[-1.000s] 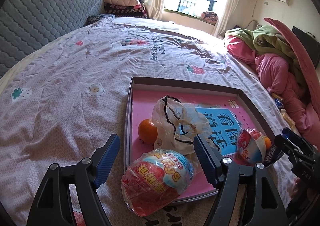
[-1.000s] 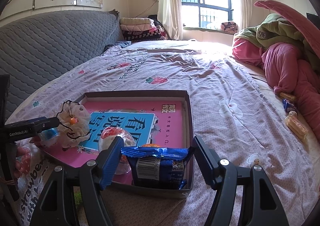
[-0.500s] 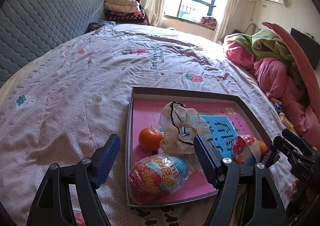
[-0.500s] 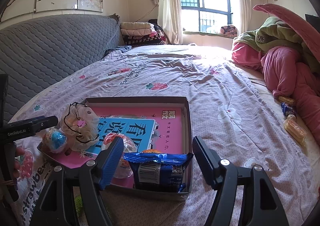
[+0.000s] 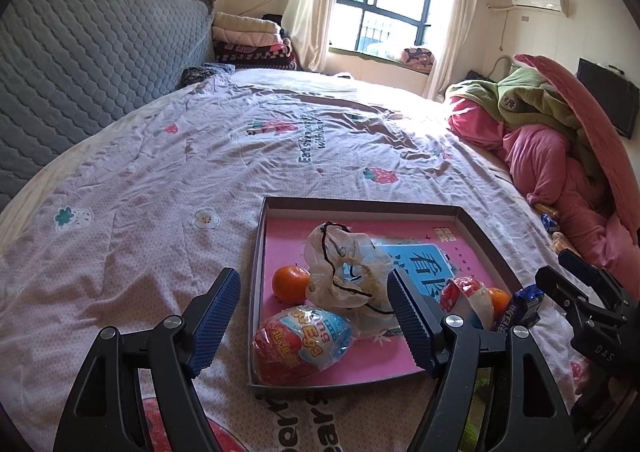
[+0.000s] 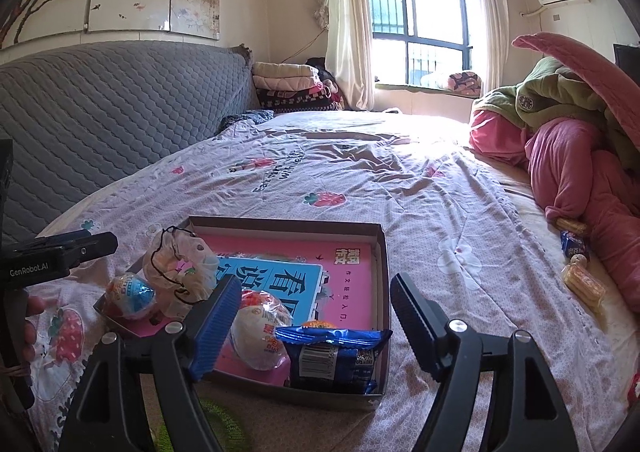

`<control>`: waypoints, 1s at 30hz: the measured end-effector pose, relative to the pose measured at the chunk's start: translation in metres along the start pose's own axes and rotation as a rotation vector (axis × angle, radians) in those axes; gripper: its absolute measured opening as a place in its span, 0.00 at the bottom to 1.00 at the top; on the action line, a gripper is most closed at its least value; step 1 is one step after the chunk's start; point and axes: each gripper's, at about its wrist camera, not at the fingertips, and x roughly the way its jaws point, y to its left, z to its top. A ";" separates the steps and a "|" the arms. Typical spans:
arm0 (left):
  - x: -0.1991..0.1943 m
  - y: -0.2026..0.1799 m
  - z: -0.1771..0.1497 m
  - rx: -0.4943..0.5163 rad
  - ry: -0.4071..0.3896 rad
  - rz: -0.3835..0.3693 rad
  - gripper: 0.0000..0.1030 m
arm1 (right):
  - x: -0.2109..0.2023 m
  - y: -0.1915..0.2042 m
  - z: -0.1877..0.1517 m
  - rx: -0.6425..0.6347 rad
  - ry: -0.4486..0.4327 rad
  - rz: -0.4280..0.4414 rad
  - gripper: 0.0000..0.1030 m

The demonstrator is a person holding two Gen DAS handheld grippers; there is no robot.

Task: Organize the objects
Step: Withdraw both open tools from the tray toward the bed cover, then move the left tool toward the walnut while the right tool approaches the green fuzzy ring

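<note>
While its jaws open, the right hand-held gripper (image 6: 310, 326) hovers above the blue snack packet (image 6: 334, 358).

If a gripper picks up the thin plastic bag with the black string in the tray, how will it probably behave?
The plastic bag looks thin and crumpled, so it would probably be floppy and sag from the fingers. It seems almost empty, so likely very light. Its black string lies loose over it and might catch on the orange beside it.
</note>
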 end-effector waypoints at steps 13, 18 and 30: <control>-0.023 -0.028 -0.014 0.043 0.000 -0.011 0.75 | -0.015 0.008 0.003 -0.023 -0.016 0.017 0.74; -0.031 -0.034 -0.020 0.054 0.001 -0.012 0.75 | -0.024 0.010 0.001 -0.024 -0.022 0.027 0.75; -0.048 -0.046 -0.040 0.076 0.022 -0.015 0.75 | -0.042 0.021 -0.013 -0.042 -0.010 0.053 0.76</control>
